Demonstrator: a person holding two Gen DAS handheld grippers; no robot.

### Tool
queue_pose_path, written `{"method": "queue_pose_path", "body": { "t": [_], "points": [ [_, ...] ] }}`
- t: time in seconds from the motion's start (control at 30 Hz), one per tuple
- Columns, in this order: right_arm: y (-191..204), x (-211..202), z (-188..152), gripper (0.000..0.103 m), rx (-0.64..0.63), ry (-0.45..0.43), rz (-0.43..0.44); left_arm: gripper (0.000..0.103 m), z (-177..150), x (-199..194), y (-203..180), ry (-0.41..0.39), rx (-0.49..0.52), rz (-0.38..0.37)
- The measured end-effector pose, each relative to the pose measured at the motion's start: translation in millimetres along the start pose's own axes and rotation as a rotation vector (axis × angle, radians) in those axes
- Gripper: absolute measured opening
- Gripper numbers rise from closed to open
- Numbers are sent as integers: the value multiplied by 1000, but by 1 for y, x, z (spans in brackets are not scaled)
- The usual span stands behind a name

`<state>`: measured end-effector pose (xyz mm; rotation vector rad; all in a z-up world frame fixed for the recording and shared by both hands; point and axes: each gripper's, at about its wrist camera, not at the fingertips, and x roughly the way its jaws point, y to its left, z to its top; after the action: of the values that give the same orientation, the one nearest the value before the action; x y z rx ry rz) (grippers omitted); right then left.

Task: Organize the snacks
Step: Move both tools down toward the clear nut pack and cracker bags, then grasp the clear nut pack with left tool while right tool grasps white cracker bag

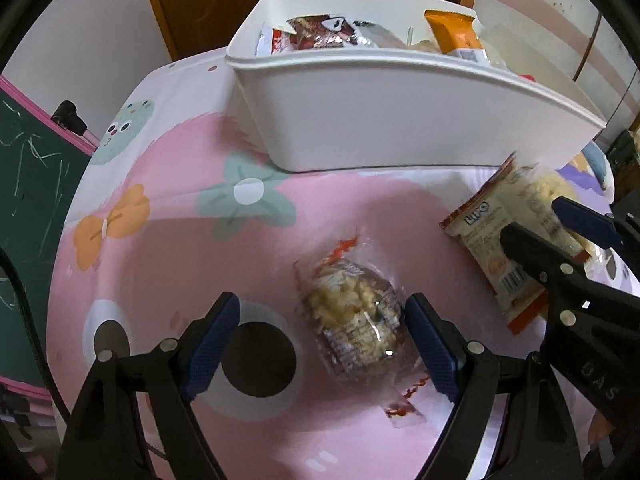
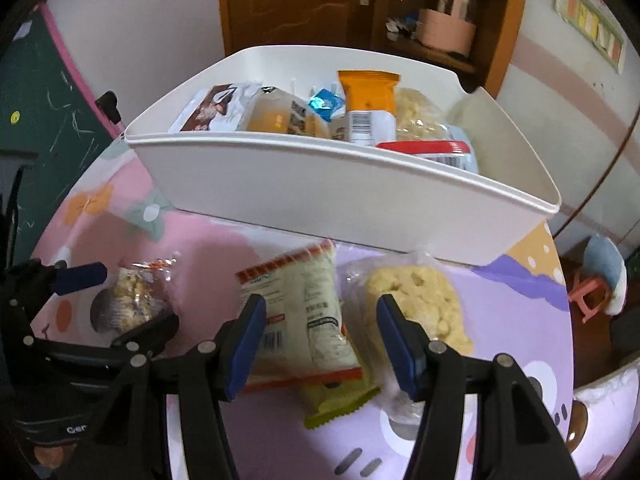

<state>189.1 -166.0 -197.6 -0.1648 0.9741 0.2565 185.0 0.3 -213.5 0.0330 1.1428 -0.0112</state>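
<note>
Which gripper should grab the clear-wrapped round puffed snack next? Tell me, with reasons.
Left. The left gripper already straddles the clear-wrapped snack, jaws open on either side of it. The right gripper hangs over the orange-edged packet instead, further from that snack.

The right gripper's black body [image 1: 596,380] carries pale letters, readable only in part as "GAS". The left gripper's black body [image 2: 76,429] shows the partial letters "Ger". The orange-edged snack packet [image 1: 496,248] bears a blue logo and a barcode; neither is legible. Remaining print is blurred.
</note>
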Motion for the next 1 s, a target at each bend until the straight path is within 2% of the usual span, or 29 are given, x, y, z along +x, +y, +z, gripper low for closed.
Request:
{"method": "queue_pose_path", "body": {
  "t": [0.13,0.43,0.53,0.63,0.83,1.0],
  "points": [
    [-1,8,0,58,36,33,74,79,-3,-2,10,-15,-3,-20],
    [1,7,0,59,58,26,106,79,-12,-14,59,-10,-121,-119],
    [3,0,0,59,79,-5,126,79,-11,-21,68,-14,-164,-145],
    [8,1,0,63,77,9,151,79,-10,-20,67,-8,-171,-148],
    [27,3,-6,73,2,-8,104,79,-7,-11,62,22,-194,-147],
    [44,6,-13,76,-98,-49,36,79,-5,-4,62,16,-210,-98]
  ]
}}
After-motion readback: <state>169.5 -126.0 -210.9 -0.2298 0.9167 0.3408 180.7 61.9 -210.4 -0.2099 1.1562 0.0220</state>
